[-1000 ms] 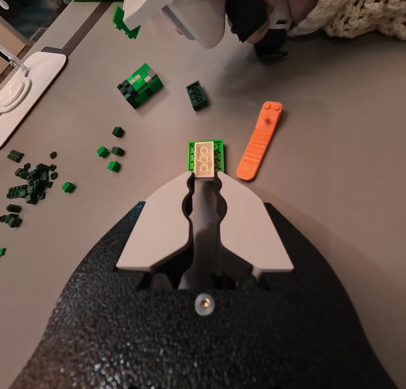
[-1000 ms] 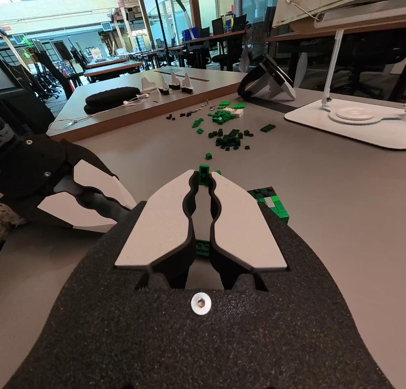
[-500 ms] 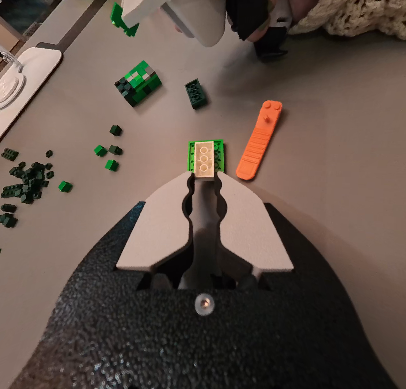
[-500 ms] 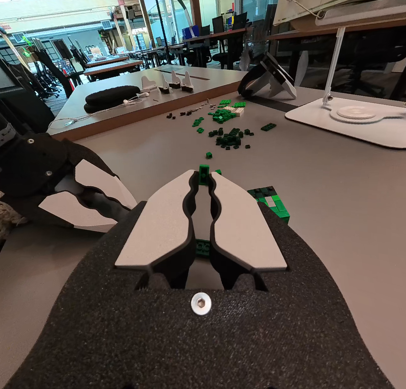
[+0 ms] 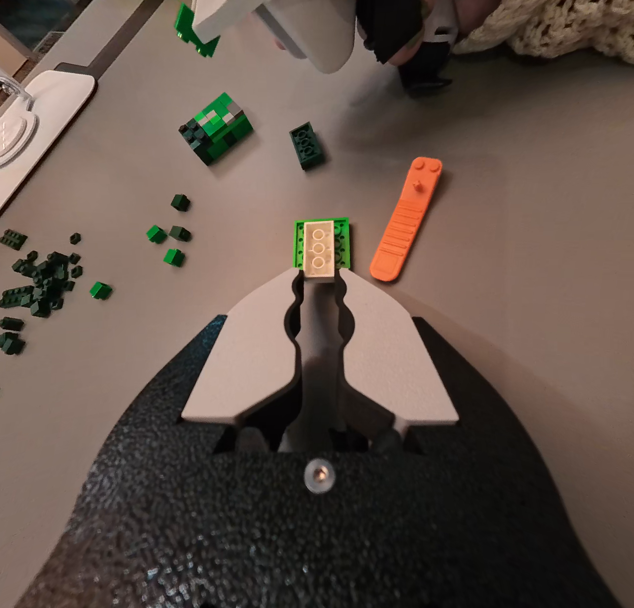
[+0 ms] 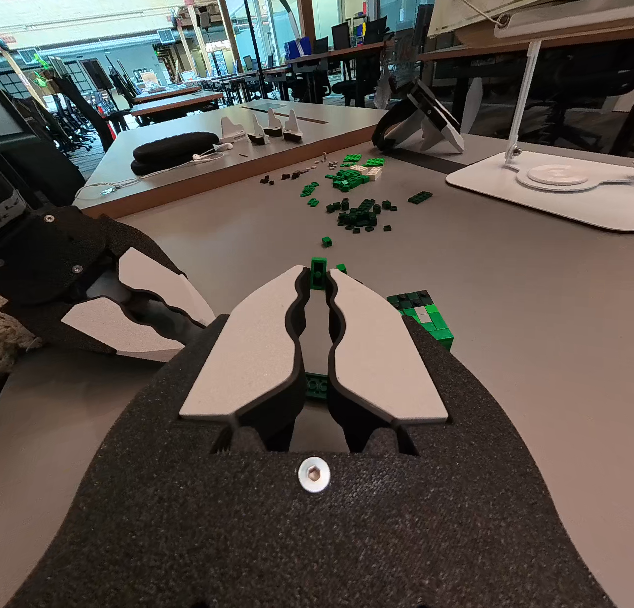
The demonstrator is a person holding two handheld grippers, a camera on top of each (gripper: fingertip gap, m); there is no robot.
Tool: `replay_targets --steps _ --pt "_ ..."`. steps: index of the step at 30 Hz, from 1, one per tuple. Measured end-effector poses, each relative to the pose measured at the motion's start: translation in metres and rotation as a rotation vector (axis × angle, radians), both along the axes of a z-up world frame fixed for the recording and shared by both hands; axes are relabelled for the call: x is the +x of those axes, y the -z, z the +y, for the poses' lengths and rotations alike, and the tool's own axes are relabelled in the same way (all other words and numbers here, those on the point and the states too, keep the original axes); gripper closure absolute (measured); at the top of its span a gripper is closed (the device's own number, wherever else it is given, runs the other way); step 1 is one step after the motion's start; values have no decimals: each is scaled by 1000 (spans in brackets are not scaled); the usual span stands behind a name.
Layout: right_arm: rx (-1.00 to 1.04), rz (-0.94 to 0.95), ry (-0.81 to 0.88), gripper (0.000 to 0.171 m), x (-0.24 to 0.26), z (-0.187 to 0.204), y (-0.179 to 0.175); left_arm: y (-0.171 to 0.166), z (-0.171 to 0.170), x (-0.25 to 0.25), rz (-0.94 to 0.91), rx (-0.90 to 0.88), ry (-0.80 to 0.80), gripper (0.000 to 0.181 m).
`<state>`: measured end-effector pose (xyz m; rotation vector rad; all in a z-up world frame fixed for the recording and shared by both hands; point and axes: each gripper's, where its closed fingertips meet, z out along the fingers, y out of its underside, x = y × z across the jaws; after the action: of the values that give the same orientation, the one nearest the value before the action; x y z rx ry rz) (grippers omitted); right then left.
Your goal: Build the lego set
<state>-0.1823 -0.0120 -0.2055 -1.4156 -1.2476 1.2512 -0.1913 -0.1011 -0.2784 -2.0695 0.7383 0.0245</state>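
The left tongs are clamped on a white brick stuck to a green plate, held over the table; the right tongs pinch a small green piece; I think that piece goes on next, lined up carefully and pushed down.

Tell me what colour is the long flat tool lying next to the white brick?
The brick separator tool is orange. It shows best in the left wrist view, right of the white brick.

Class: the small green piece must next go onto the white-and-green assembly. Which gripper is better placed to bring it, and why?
Right. The right gripper already grips the small green piece, while the left gripper is occupied holding the white-and-green assembly.
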Motion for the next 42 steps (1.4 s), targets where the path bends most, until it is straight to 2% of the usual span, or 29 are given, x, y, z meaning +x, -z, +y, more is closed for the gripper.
replay_targets --steps 9,14,25,28,31,36,39,42 --pt "-1 0 0 163 0 0 0 -2 1 -1 0 20 -8 164" --pt "-7 1 1 163 0 1 0 -15 1 -5 -90 65 -28 164" --pt "-15 5 -14 164 2 -1 -2 -11 -15 26 -119 4 32 164" --pt "40 -54 -133 164 11 -20 0 -8 -15 30 -105 -2 41 164" --pt "57 -200 -130 164 21 -20 11 -8 -14 27 -82 -5 35 164" --pt "-130 -300 -104 164 29 -41 13 -8 -13 27 -62 -14 19 164" --pt "-260 -394 -109 164 32 -68 21 -10 -17 33 -63 -23 28 164" --pt "-274 -508 -85 164 39 -86 35 -10 -23 39 -87 -27 34 164"
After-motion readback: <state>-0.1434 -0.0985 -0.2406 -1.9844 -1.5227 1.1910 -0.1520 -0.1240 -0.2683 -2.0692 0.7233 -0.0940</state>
